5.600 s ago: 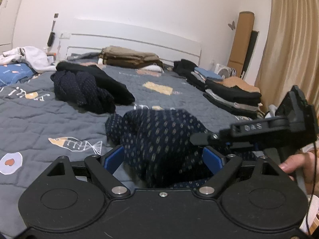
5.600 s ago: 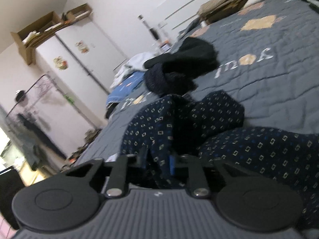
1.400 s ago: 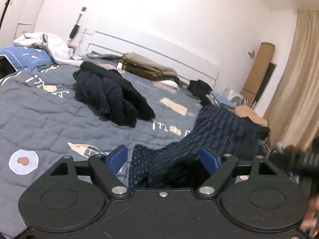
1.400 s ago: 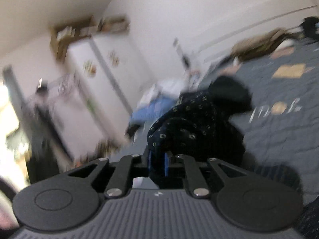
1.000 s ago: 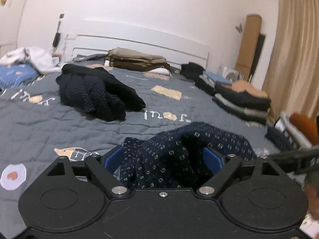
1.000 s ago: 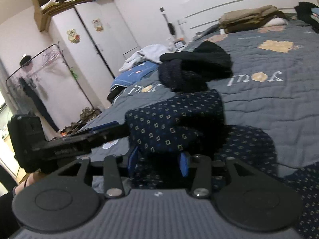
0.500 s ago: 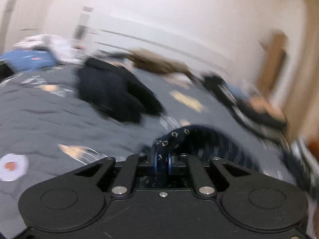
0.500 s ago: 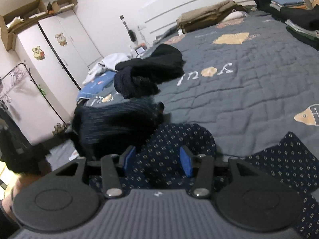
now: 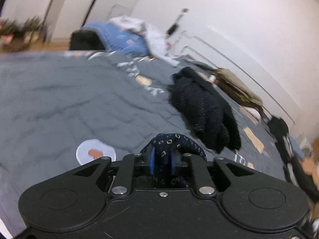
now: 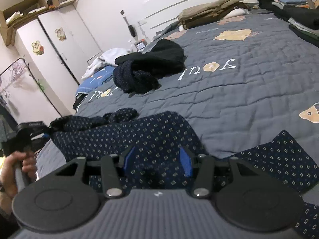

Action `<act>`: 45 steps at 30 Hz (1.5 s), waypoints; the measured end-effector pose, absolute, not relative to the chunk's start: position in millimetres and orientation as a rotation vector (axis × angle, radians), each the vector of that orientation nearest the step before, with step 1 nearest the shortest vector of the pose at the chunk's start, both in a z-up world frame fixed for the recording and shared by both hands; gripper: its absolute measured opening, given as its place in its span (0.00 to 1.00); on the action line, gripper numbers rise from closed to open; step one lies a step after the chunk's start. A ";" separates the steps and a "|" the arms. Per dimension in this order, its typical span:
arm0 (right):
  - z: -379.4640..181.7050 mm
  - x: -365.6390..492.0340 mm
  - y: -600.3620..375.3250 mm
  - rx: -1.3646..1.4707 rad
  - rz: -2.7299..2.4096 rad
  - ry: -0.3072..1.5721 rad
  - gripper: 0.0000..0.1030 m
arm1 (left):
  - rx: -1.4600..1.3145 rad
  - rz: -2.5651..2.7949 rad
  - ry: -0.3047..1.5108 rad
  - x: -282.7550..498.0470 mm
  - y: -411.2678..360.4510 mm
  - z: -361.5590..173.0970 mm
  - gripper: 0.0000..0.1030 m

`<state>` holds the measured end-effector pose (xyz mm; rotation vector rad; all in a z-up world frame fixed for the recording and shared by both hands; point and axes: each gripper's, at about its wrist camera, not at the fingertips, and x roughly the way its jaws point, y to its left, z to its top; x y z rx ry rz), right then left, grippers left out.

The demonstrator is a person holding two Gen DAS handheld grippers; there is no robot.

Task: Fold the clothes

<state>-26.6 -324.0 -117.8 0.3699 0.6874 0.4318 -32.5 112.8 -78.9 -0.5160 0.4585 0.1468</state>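
Grey quilted bedspread point(image 10: 249, 91) takes up most of both views, printed with lettering and small cartoon patches, and it gives a broad, soft and slightly yielding surface to fold on. Near its middle lies a dark heap of clothes point(image 10: 147, 67), crumpled and well apart from the work at the near edge. By the headboard rests a tan folded pile point(image 10: 209, 13), and more stacked dark garments point(image 10: 299, 20) line the far side.

At the near edge sprawls the navy patterned garment point(image 10: 151, 137), thin cloth with small pale squares, lying partly spread and partly rumpled, with one flap point(image 10: 279, 155) reaching out to the right. It looks light, limp and not slippery; it should sag and bunch wherever it is unsupported, so I judge a hem, corner or seam a better hold than the loose middle, with two holds kept apart so the cloth hangs straight.

In the right wrist view the left gripper point(image 10: 46, 132), held in a hand point(image 10: 14, 171), sits at the garment's far-left end. In its own blurred view, the left gripper point(image 9: 162, 162) has its blue pads clenched on a raised fold of that cloth. The right gripper point(image 10: 157, 160) hovers over the garment with its jaws spread wide, fabric showing between them but not pinched.
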 end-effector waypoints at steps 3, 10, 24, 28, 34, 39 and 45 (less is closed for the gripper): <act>-116.0 -25.7 -328.8 0.401 0.419 0.677 0.47 | -0.395 0.093 0.357 -51.0 96.4 -63.5 0.51; -117.6 -29.2 -310.8 0.363 0.497 0.705 0.50 | -0.306 -0.179 0.371 -56.3 51.0 -64.8 0.58; -137.2 -38.4 -269.7 0.254 0.574 0.769 0.60 | -0.051 -0.330 0.672 -17.7 -9.3 -124.2 0.41; -141.9 -39.2 -271.1 0.288 0.548 0.807 0.33 | 0.010 -0.394 0.714 -24.6 -14.4 -130.8 0.17; -127.9 -59.2 -281.9 0.328 0.657 0.844 0.04 | -0.010 -0.603 0.817 -49.4 -2.0 -129.8 0.14; -136.8 -84.2 -268.6 0.231 0.770 0.950 0.04 | 0.073 -0.677 0.879 -67.5 6.7 -131.8 0.14; -164.6 -98.9 -250.3 0.141 0.835 1.118 0.03 | -0.064 -0.658 0.761 -68.4 35.7 -111.8 0.28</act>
